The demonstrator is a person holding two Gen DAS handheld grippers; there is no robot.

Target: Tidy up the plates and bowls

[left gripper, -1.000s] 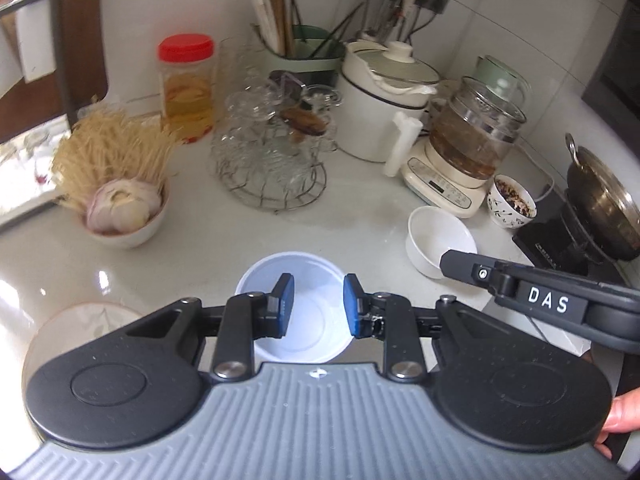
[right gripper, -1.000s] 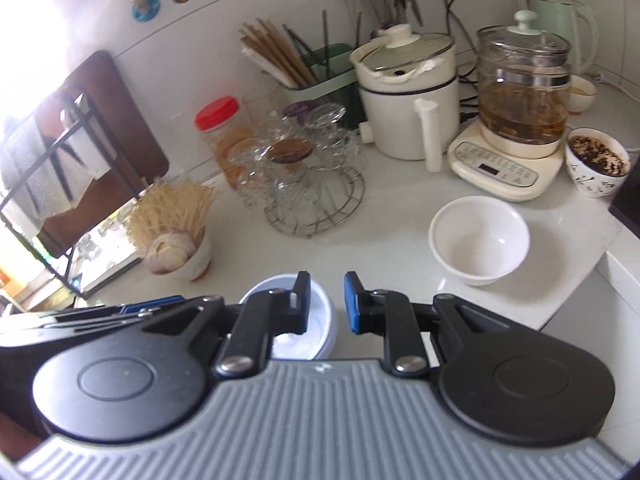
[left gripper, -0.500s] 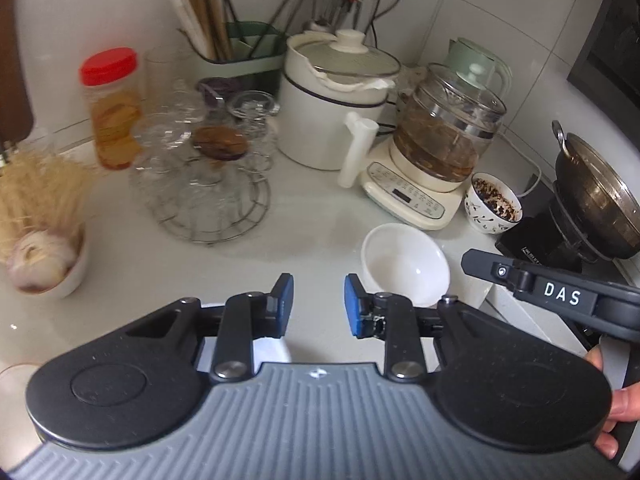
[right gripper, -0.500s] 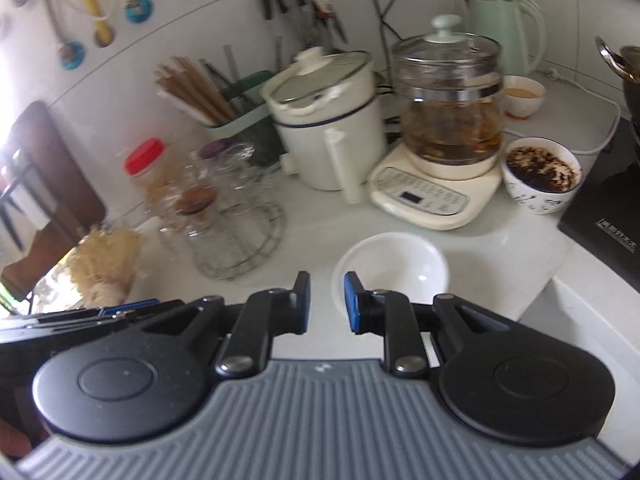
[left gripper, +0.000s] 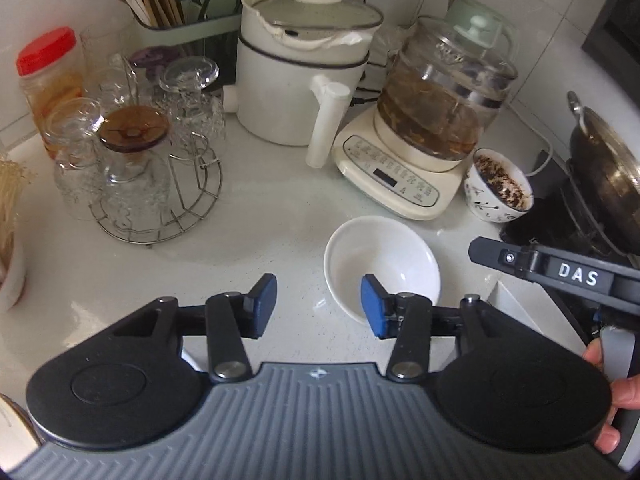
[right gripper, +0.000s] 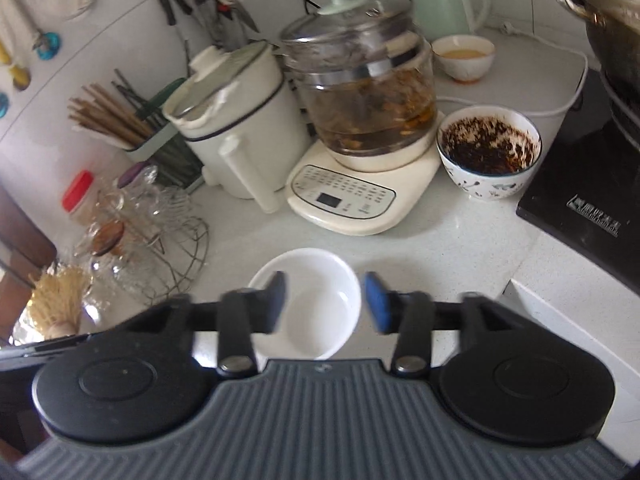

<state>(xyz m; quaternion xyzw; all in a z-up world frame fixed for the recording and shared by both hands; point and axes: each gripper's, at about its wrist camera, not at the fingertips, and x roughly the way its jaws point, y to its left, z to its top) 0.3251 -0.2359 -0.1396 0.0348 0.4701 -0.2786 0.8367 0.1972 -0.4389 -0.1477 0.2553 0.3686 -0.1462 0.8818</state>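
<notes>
A small empty white bowl (left gripper: 384, 260) sits on the white counter in front of the kettle base. My left gripper (left gripper: 318, 306) is open and empty, just left of and above the bowl, with its right finger over the bowl's near rim. In the right wrist view the same bowl (right gripper: 316, 312) lies between and just beyond the fingertips of my right gripper (right gripper: 324, 300), which is open and empty. The edge of a plate (left gripper: 12, 436) shows at the far lower left of the left wrist view.
A glass kettle on a cream base (left gripper: 400, 176), a white electric pot (left gripper: 304, 76), a wire rack of glasses (left gripper: 136, 160), a patterned bowl of dark flakes (right gripper: 488, 152), a small bowl of yellow liquid (right gripper: 464, 56) and a wok on a black cooktop (left gripper: 604, 184) crowd the counter.
Both grippers have swung right, away from the blue-white bowl and toward the small white bowl. Both have opened wider.
</notes>
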